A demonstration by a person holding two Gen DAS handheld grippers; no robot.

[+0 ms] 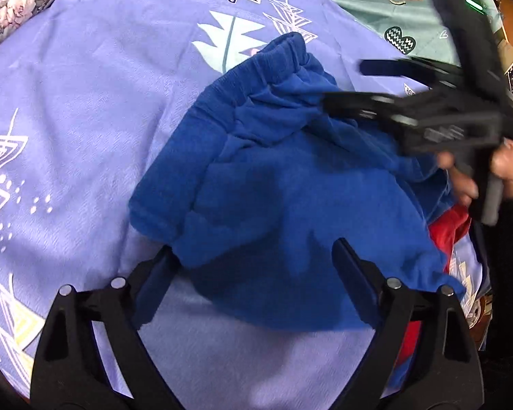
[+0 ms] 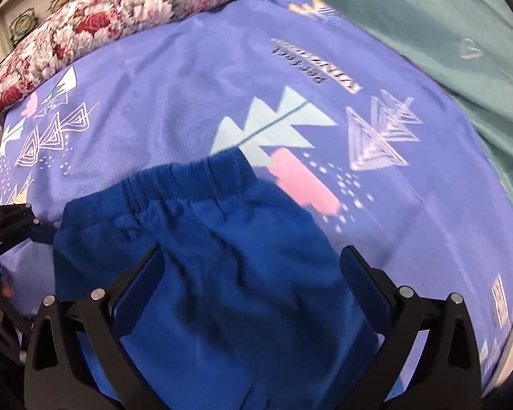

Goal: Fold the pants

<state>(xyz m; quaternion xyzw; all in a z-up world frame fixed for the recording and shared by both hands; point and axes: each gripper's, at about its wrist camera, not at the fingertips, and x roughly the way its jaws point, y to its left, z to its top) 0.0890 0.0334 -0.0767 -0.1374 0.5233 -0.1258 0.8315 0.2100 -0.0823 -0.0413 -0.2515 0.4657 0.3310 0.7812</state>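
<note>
With both the left gripper (image 1: 253, 259) and the right gripper (image 2: 253, 273) hanging open and empty over them, the blue pants (image 1: 273, 177) are lying bunched mid-bedsheet (image 1: 85, 102), risking a crooked fold if either jaw pinches several crumpled layers.

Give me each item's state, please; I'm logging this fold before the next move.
Blue fabric pants: crumpled, unfolded, elastic waistband bunched.
Purple patterned bedsheet: spread flat beneath the pants.
Left gripper: jaws open above the pants.
Right gripper: jaws open above the pants.
Red garment: partly hidden under the pants.
</note>
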